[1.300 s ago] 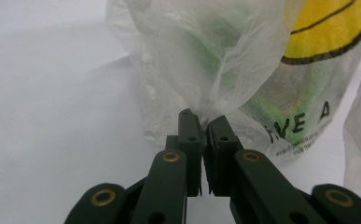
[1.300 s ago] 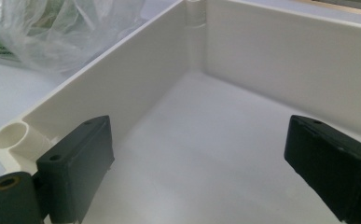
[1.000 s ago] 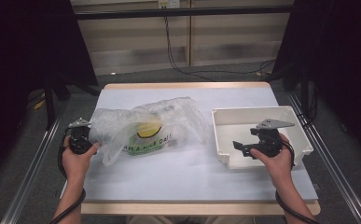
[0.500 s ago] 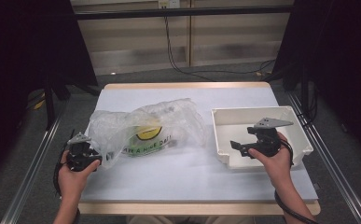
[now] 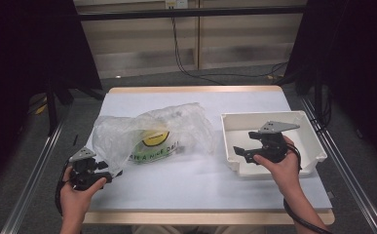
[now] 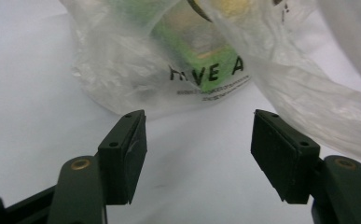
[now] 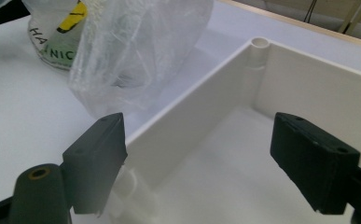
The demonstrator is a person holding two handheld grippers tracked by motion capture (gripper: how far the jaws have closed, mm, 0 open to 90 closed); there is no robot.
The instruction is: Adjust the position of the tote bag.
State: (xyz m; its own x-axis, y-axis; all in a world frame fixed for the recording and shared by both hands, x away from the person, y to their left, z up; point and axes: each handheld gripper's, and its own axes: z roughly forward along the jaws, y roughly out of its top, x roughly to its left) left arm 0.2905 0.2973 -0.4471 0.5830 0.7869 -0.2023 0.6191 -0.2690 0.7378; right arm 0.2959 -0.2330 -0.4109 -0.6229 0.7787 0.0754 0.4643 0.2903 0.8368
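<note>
L gripper (image 5: pixel 109 174) sits at the near-left of the white surface (image 5: pixel 186 185), held in the person's L hand (image 5: pixel 76 197). Jaws spread wide, nothing between them; in the left gripper view they frame bare surface just short of the bag.

One clear plastic bag (image 5: pixel 149 134) lies crumpled mid-surface, just beside the L jaws, not touching as far as I can tell. Green band on it w/ black print: "HAVE A" readable in the left gripper view, "A NICE DA" in the high view, "NIC" in the right gripper view. Smaller print under the band is too fine to read. One round yellow-and-black mark (image 5: pixel 155 138) above the band, possibly a smiley; it's creased, so not sure.

One white tray (image 5: pixel 307 127) stands at the right, near the bag but apart from it. R gripper (image 5: pixel 240 152), in the R hand (image 5: pixel 283 168), hangs over the tray's left wall. Jaws spread, holding nothing; one jaw outside the wall, the other over the tray's inside.
</note>
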